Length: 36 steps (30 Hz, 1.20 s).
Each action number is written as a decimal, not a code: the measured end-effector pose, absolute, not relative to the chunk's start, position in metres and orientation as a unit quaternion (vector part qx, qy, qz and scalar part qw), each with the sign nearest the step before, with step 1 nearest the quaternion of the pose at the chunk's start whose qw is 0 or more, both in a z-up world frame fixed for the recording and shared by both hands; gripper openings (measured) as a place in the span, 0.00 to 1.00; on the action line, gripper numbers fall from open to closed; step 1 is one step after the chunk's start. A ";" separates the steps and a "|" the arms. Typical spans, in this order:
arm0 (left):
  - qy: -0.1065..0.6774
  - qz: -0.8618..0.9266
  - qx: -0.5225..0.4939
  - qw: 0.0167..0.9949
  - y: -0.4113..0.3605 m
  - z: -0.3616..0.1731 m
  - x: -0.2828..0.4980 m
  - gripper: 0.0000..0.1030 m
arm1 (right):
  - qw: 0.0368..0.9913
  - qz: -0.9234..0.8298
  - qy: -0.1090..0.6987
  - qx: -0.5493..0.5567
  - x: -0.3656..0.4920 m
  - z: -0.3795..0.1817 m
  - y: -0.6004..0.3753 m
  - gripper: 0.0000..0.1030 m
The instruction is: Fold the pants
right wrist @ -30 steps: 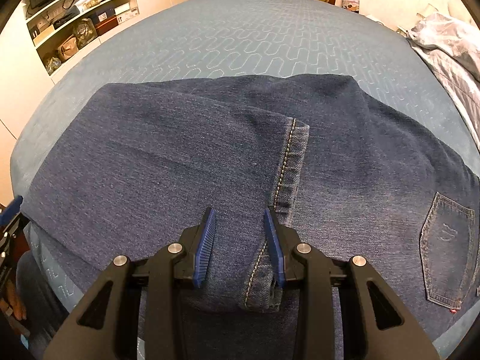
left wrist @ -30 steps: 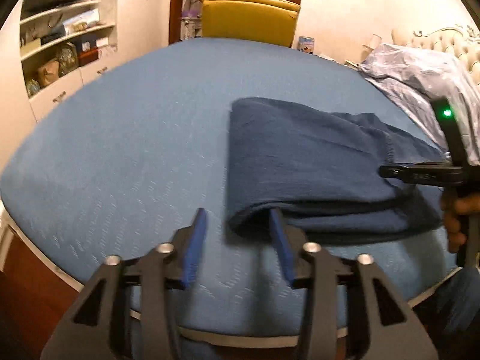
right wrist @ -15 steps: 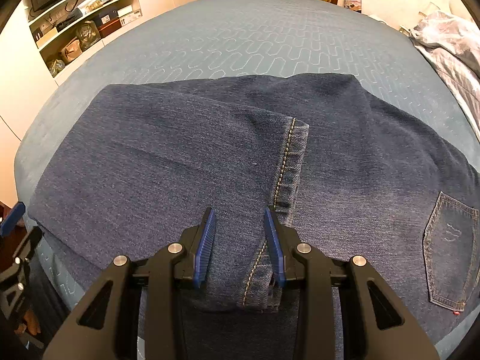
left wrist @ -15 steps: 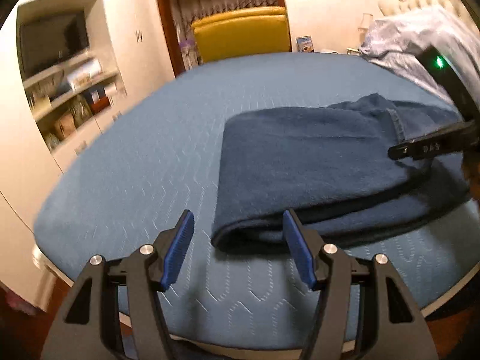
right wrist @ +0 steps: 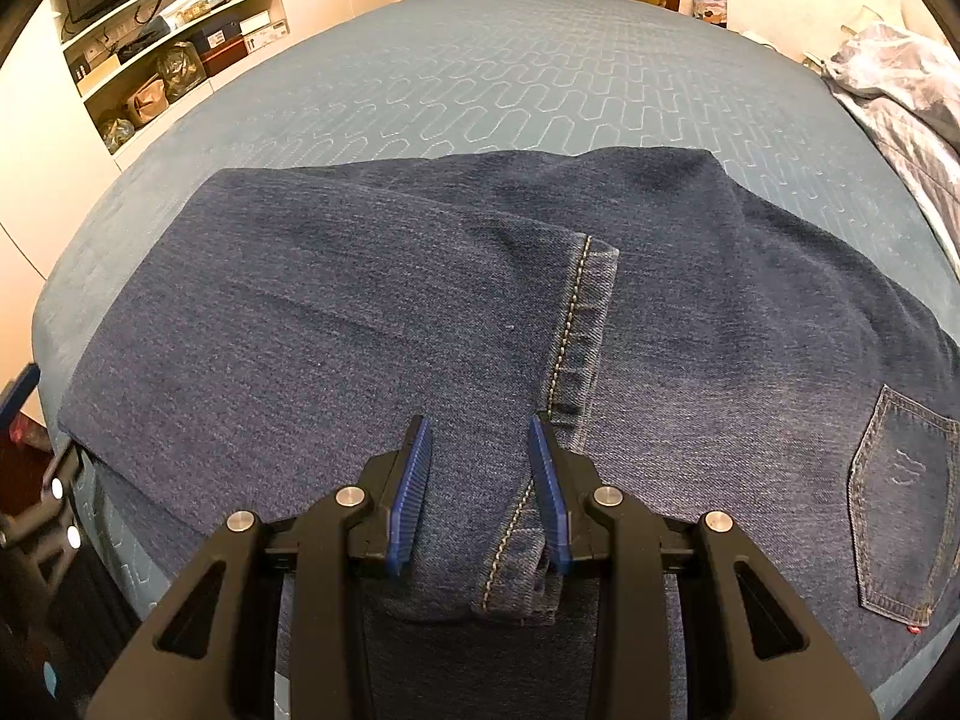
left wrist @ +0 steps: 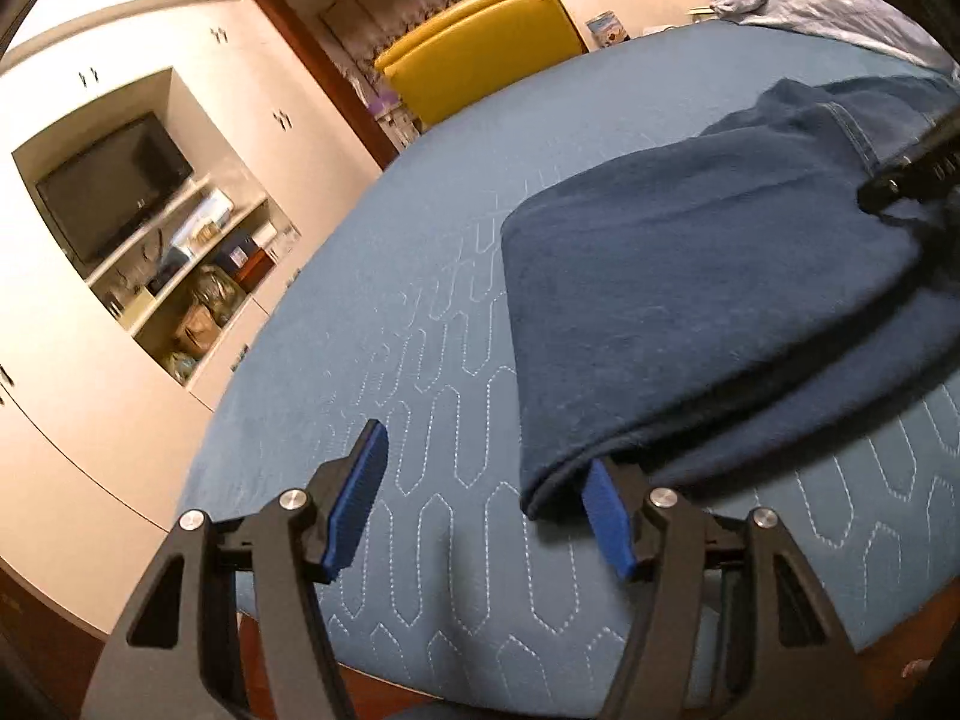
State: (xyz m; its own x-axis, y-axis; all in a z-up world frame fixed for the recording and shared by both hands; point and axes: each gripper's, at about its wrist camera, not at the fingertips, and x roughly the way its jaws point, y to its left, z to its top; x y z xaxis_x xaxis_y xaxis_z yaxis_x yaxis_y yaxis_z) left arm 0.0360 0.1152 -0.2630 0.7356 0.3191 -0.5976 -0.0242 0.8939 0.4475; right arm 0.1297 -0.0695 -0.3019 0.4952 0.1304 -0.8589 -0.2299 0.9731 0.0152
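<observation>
So far the jeans (right wrist: 336,312) lie on the bed (right wrist: 480,78), already doubled, leg hems brought over toward the back pocket (right wrist: 900,510). My right tool (right wrist: 480,492) sits open astride the hem, gripping nothing. My left tool (left wrist: 480,504) is spread wide at the folded edge, one finger under it. I judge another fold remains.

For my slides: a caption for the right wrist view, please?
Open right gripper straddling the stitched hem of folded jeans on the bed.
</observation>
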 end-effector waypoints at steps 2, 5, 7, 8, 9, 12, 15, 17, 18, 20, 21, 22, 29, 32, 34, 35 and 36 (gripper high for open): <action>0.350 0.096 0.226 0.904 0.112 -0.264 0.039 0.56 | 0.863 0.105 0.492 -0.050 0.130 -0.302 -0.071 0.31; 0.370 0.068 0.271 0.886 0.104 -0.273 0.041 0.32 | 0.863 0.106 0.492 -0.049 0.130 -0.301 -0.072 0.31; 0.323 0.080 0.363 0.870 0.090 -0.266 0.032 0.28 | 0.862 0.107 0.493 -0.049 0.131 -0.301 -0.073 0.31; 0.315 0.084 0.380 0.866 0.087 -0.265 0.030 0.28 | 0.861 0.108 0.494 -0.051 0.131 -0.301 -0.073 0.31; 0.320 0.083 0.390 0.859 0.086 -0.267 0.031 0.28 | 0.860 0.108 0.495 -0.052 0.132 -0.300 -0.073 0.31; 0.355 0.058 0.403 0.842 0.088 -0.296 0.032 0.28 | 0.858 0.111 0.499 -0.050 0.134 -0.300 -0.074 0.31; 0.339 0.054 0.382 0.858 0.094 -0.284 0.019 0.46 | 0.859 0.106 0.498 -0.052 0.135 -0.299 -0.072 0.31; 0.339 0.036 0.332 0.880 0.108 -0.262 0.005 0.68 | 0.861 0.105 0.495 -0.055 0.135 -0.300 -0.071 0.31; 0.339 0.019 0.296 0.893 0.117 -0.249 -0.003 0.68 | 0.860 0.105 0.496 -0.055 0.136 -0.300 -0.070 0.31; 0.352 -0.006 0.187 0.917 0.140 -0.218 -0.007 0.52 | 0.860 0.103 0.498 -0.056 0.137 -0.300 -0.068 0.31; 0.360 -0.026 0.145 0.921 0.146 -0.209 -0.001 0.45 | 0.860 0.102 0.497 -0.056 0.137 -0.300 -0.067 0.32; 0.365 -0.050 0.075 0.927 0.153 -0.196 0.014 0.32 | 0.861 0.101 0.496 -0.056 0.137 -0.300 -0.067 0.32; 0.456 -0.123 -0.021 0.881 0.106 -0.220 0.155 0.11 | 0.863 0.097 0.493 -0.054 0.132 -0.302 -0.062 0.32; 0.504 -0.110 -0.018 0.856 0.102 -0.246 0.205 0.05 | 0.863 0.097 0.494 -0.053 0.132 -0.303 -0.062 0.32; 0.516 -0.110 -0.060 0.847 0.116 -0.256 0.221 0.02 | 0.863 0.098 0.493 -0.051 0.132 -0.303 -0.064 0.32; 0.512 -0.102 -0.077 0.850 0.123 -0.253 0.226 0.02 | 0.863 0.099 0.493 -0.049 0.131 -0.303 -0.065 0.32; 0.508 -0.083 -0.079 0.854 0.130 -0.250 0.230 0.02 | 0.864 0.099 0.491 -0.048 0.131 -0.302 -0.065 0.32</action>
